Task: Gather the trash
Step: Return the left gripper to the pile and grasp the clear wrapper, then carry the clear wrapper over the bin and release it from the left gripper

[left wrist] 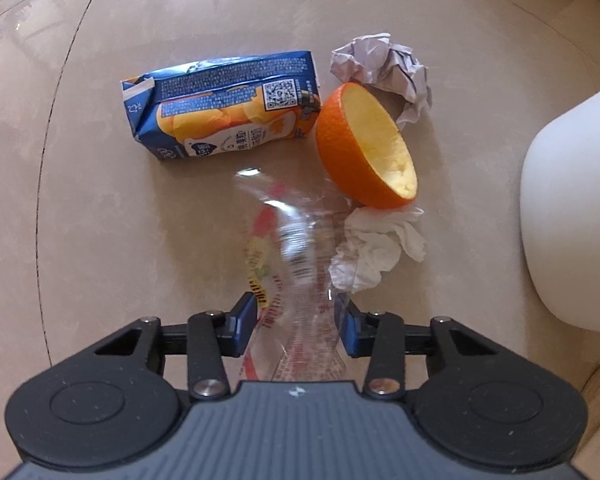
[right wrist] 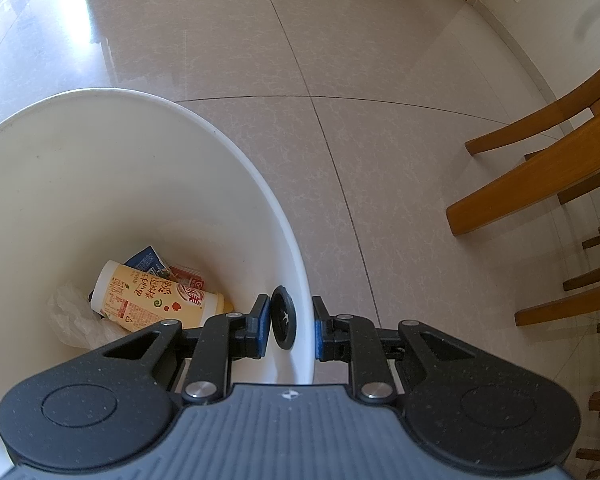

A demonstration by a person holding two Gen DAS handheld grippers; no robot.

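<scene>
My left gripper (left wrist: 298, 320) is shut on a clear plastic wrapper (left wrist: 296, 248) with red and yellow print, which stretches forward over the floor. Beyond it lie a dented blue juice carton (left wrist: 228, 108), a hollow orange peel half (left wrist: 364, 148), a crumpled paper ball (left wrist: 380, 66) and a white tissue (left wrist: 376, 244). The white bin (left wrist: 572, 220) stands to the right. My right gripper (right wrist: 291, 328) is shut on the bin's rim (right wrist: 260, 184), pinching a black disc (right wrist: 284, 318) on the inner wall. Inside lie a yellow bottle (right wrist: 156, 296), a blue carton (right wrist: 146, 258) and crumpled white film (right wrist: 76, 316).
Glossy beige floor tiles (right wrist: 340, 60) surround the bin. Wooden chair legs (right wrist: 540, 184) stand at the right of the right wrist view. Boxes sit far off at the top left, by the wall.
</scene>
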